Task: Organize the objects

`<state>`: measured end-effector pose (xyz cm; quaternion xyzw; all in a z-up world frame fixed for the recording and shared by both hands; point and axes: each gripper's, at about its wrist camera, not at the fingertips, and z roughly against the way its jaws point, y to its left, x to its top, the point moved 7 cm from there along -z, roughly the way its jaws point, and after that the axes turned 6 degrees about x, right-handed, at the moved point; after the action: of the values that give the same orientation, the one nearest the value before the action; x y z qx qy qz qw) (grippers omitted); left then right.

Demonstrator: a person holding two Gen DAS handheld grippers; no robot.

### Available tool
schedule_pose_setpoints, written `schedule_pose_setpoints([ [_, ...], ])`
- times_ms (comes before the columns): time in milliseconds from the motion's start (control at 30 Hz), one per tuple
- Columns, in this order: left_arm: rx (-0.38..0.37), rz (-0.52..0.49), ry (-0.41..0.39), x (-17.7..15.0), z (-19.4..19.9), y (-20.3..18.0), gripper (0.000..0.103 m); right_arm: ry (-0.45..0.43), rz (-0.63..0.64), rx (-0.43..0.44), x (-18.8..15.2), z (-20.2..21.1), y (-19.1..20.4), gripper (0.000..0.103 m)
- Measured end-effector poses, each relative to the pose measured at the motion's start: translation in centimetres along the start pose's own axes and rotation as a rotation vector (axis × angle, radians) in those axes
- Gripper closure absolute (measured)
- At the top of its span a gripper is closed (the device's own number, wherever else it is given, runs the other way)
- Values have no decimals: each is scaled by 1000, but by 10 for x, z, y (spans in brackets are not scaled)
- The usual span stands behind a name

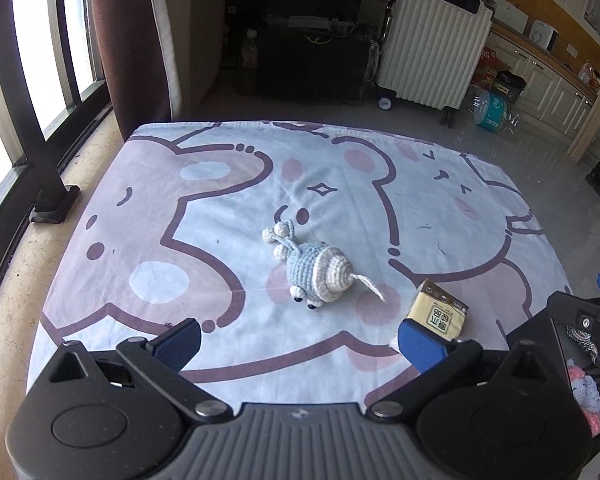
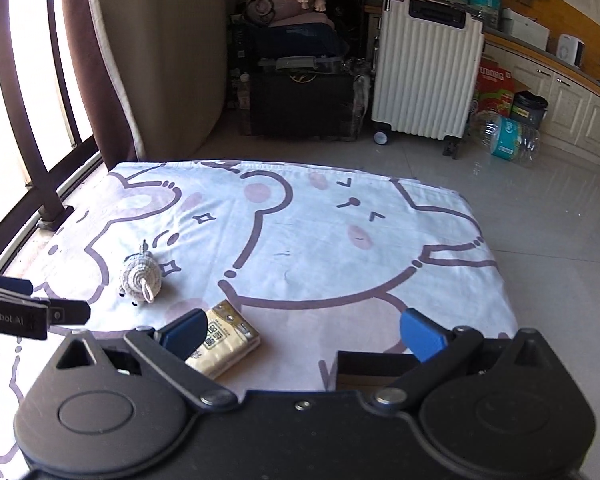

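Observation:
A crocheted blue-and-cream toy (image 1: 314, 270) lies on its side in the middle of the cartoon-print cloth (image 1: 228, 208); the right wrist view shows the toy (image 2: 141, 280) to the left. A yellow tissue pack (image 1: 438, 315) lies near the cloth's front right, and in the right wrist view the pack (image 2: 224, 344) sits just beside the left fingertip. My left gripper (image 1: 298, 340) hovers open in front of the toy, nothing between its fingers. My right gripper (image 2: 302, 334) is open too, above the cloth, with the pack at its left finger.
A box edge (image 2: 364, 372) shows under the right gripper. The other gripper (image 2: 32, 312) pokes in at left. Window railing (image 1: 40, 128) runs along the left. A white suitcase (image 2: 426, 68), dark boxes and water bottles (image 2: 508, 136) stand on the tiled floor beyond.

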<state>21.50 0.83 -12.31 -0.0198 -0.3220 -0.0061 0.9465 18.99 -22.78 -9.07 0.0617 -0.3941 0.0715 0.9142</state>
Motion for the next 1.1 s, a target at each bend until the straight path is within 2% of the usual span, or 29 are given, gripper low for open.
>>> schedule_pose_setpoints([
  [333, -21, 45, -78, 22, -13, 6, 0, -2, 42, 39, 2, -23, 23, 0],
  [500, -46, 65, -107, 28, -28, 2, 2, -3, -36, 88, -9, -39, 36, 0],
  [667, -74, 137, -101, 30, -49, 2, 14, 7, -62, 135, -24, -61, 53, 0],
  [833, -66, 111, -84, 27, -70, -2, 20, 3, -19, 154, -33, -81, 61, 0],
  [1000, -111, 206, -59, 33, -85, 2, 22, -3, 14, 163, -29, -97, 60, 0],
  [1100, -106, 232, -42, 36, -93, 2, 22, 16, 8, 182, -29, -106, 61, 0],
])
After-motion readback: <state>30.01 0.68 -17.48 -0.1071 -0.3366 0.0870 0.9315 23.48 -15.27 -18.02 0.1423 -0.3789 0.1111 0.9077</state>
